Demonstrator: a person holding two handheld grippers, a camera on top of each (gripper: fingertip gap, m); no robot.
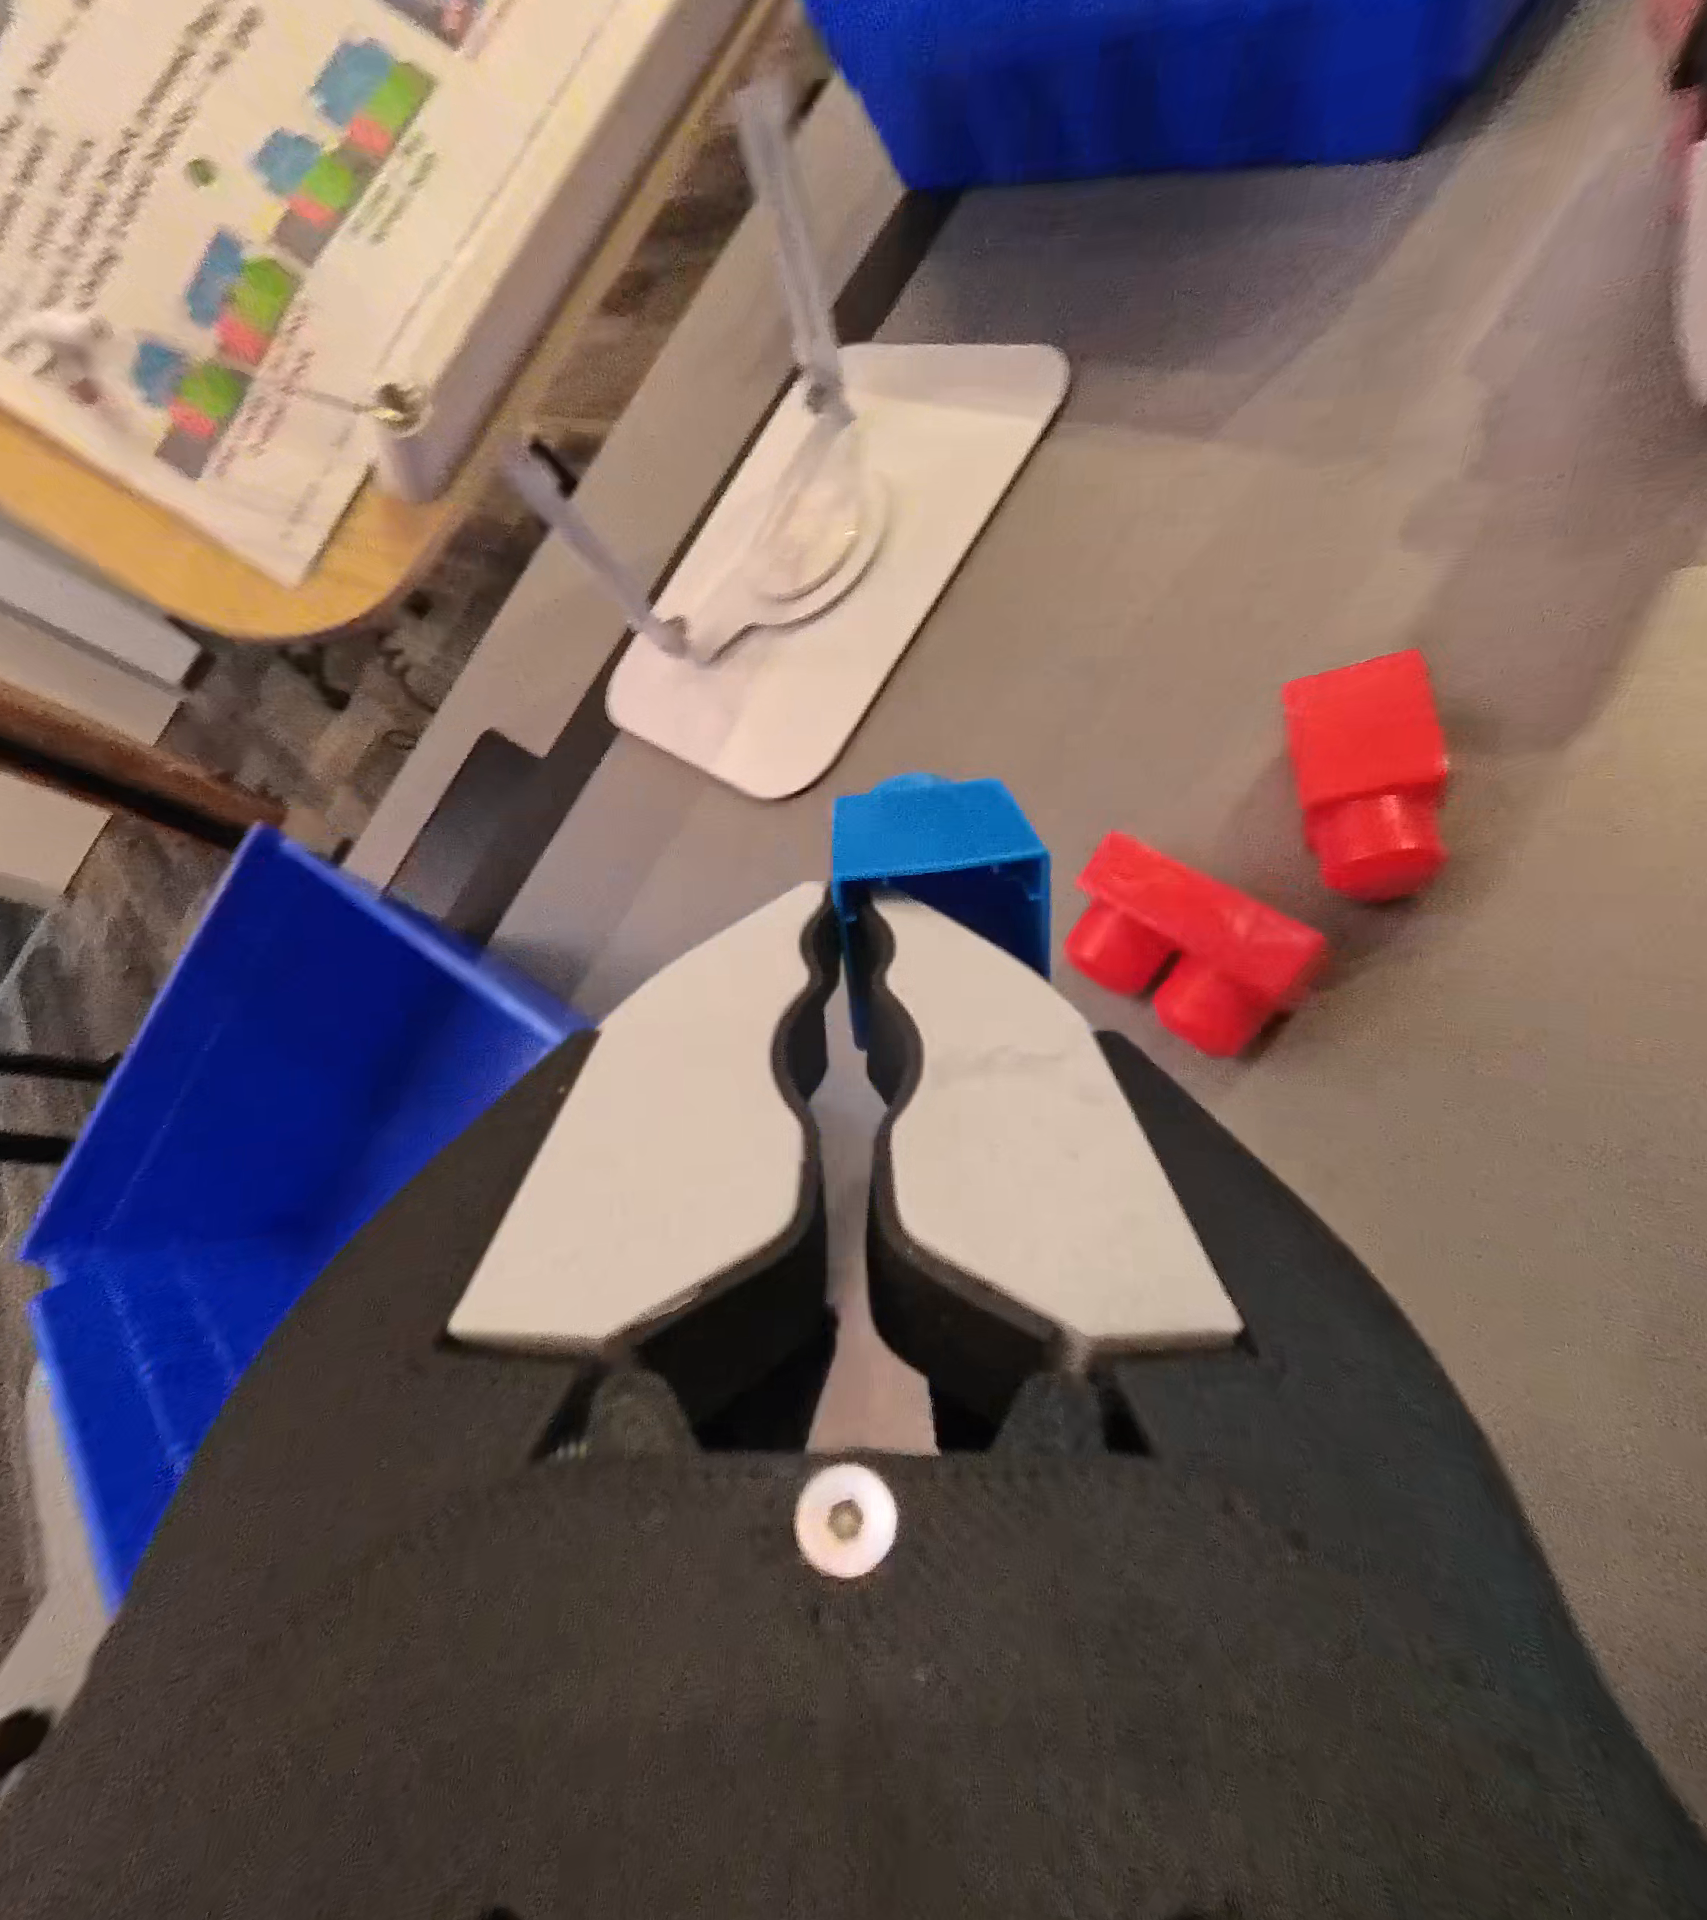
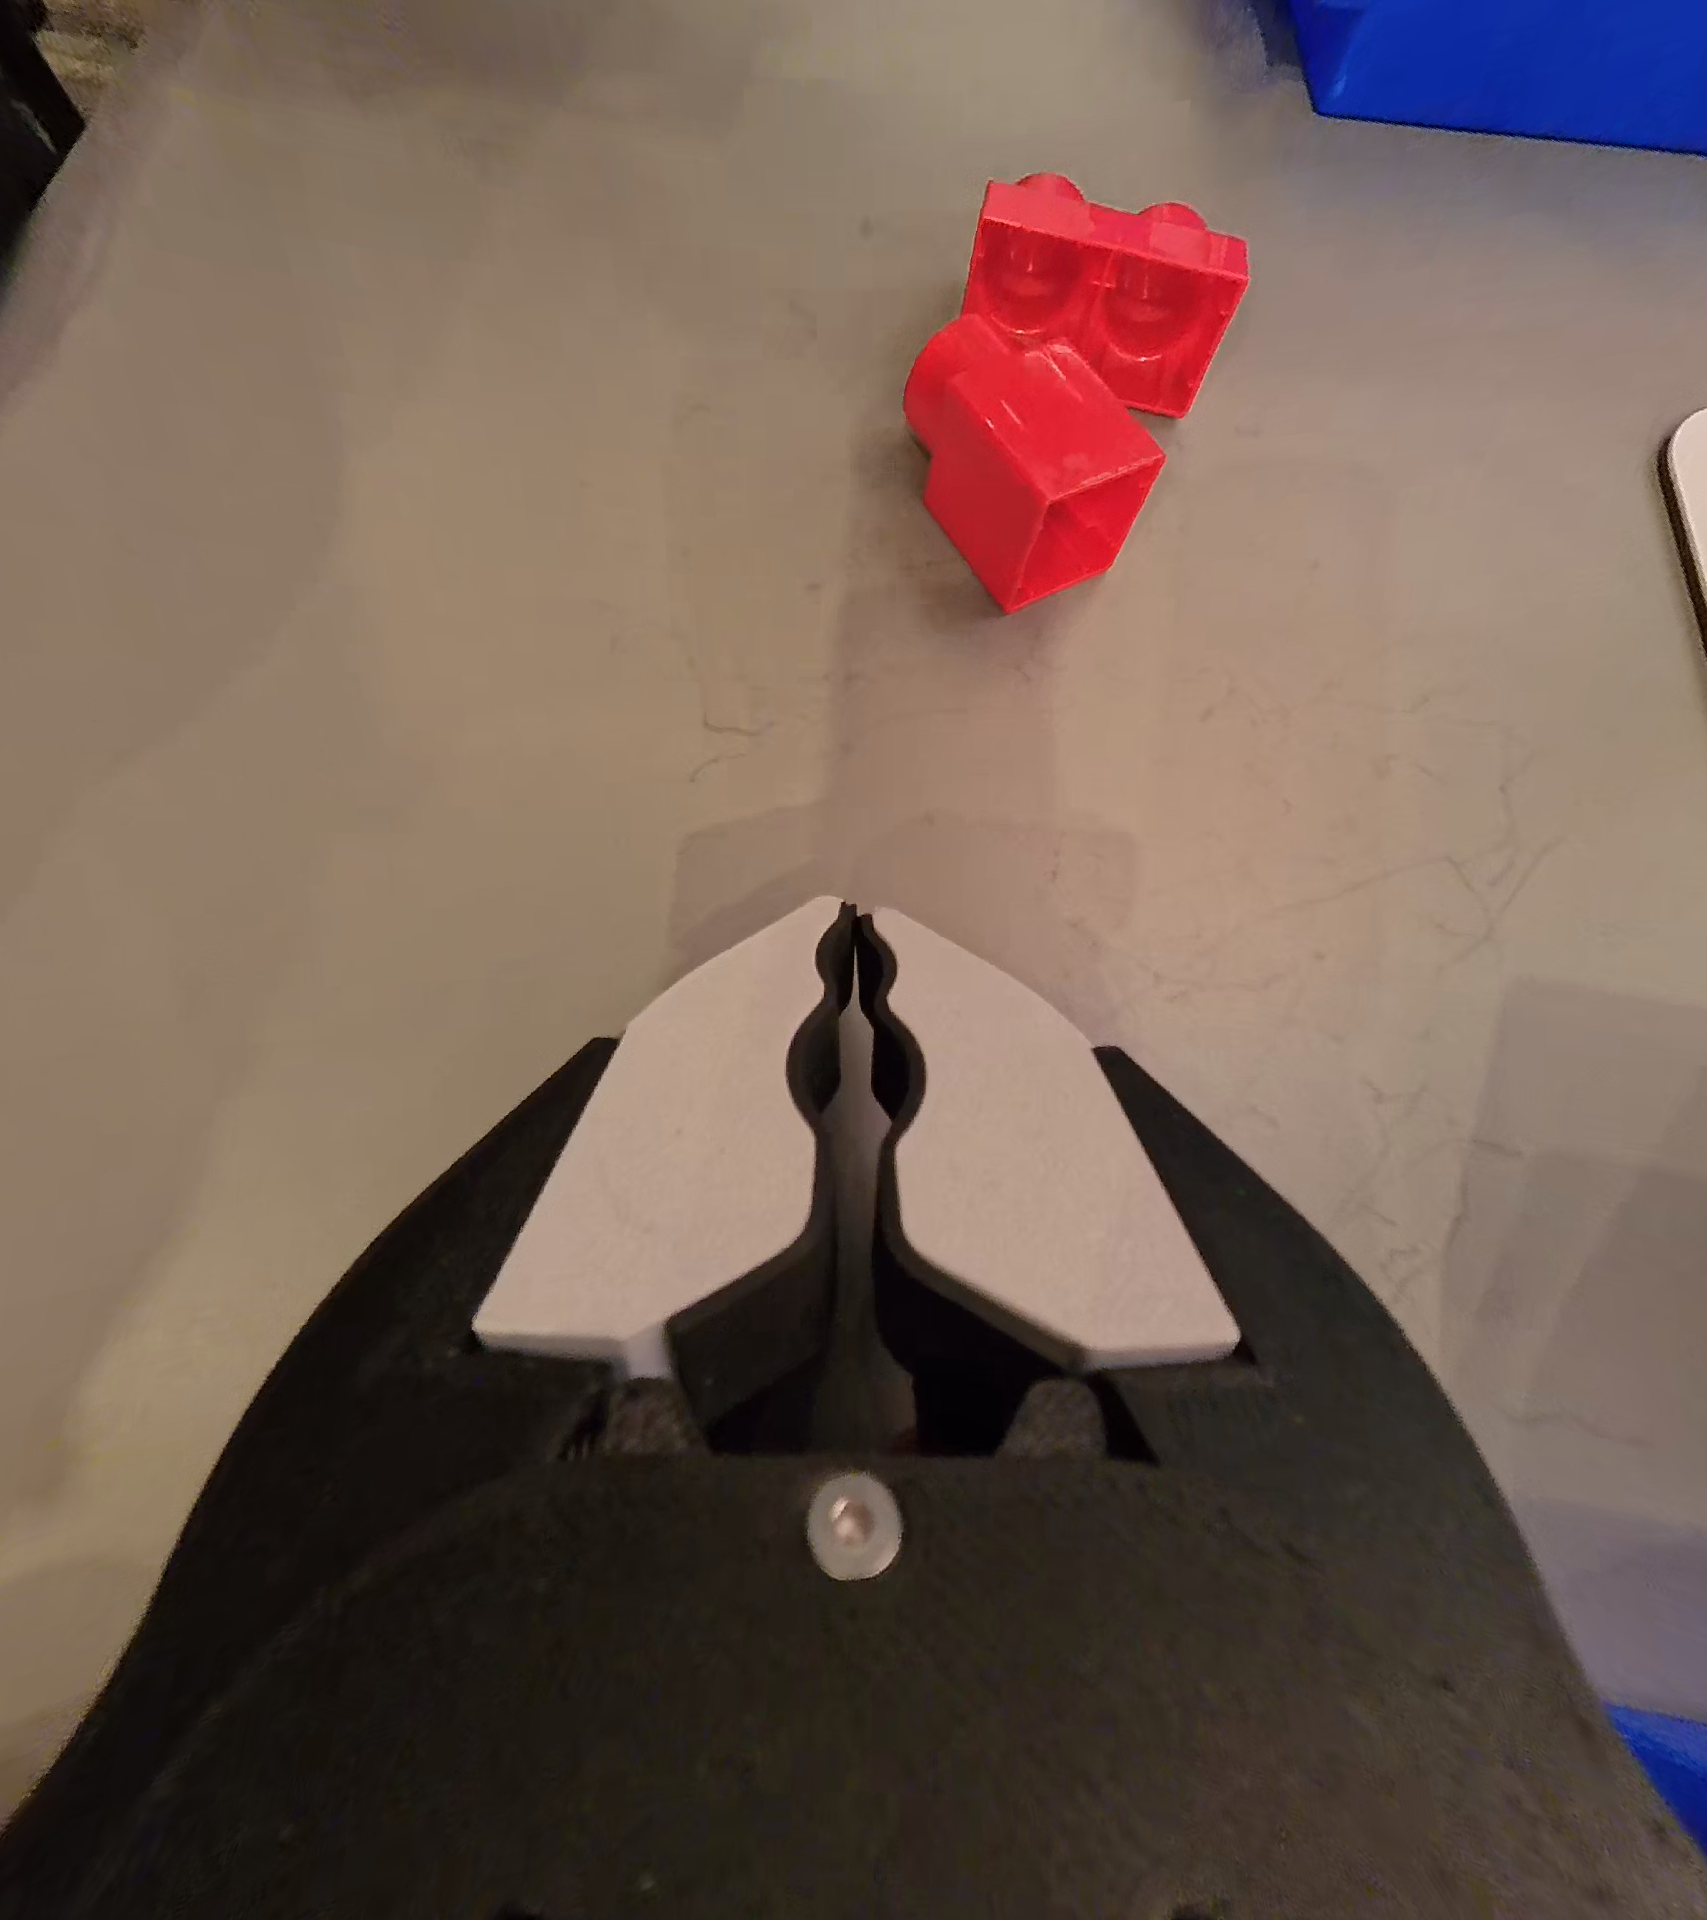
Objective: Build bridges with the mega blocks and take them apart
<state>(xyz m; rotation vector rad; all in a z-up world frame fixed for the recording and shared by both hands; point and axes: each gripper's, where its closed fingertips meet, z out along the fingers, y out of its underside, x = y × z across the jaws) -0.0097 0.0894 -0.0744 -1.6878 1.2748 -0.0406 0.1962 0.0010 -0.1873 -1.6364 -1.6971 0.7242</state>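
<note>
Left claw [image 1: 854, 920] pinches one wall of the hollow blue single-stud block [image 1: 942, 862]; right claw [image 2: 854, 920] is closed, empty. Seat stud-up on tabletop [image 2: 413, 623] before reaching the red blocks [image 2: 1036, 468].

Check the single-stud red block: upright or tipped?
Tipped. The single-stud red block lies on its side, stud sideways, hollow underside exposed.

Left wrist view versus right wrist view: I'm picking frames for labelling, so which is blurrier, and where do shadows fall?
Left wrist view: motion blur smears the instruction sheet and blue bin; the blue block stays fairly sharp. Right wrist view: sharper, both red blocks crisp, with a soft shadow on the table ahead of the right gripper.
</note>
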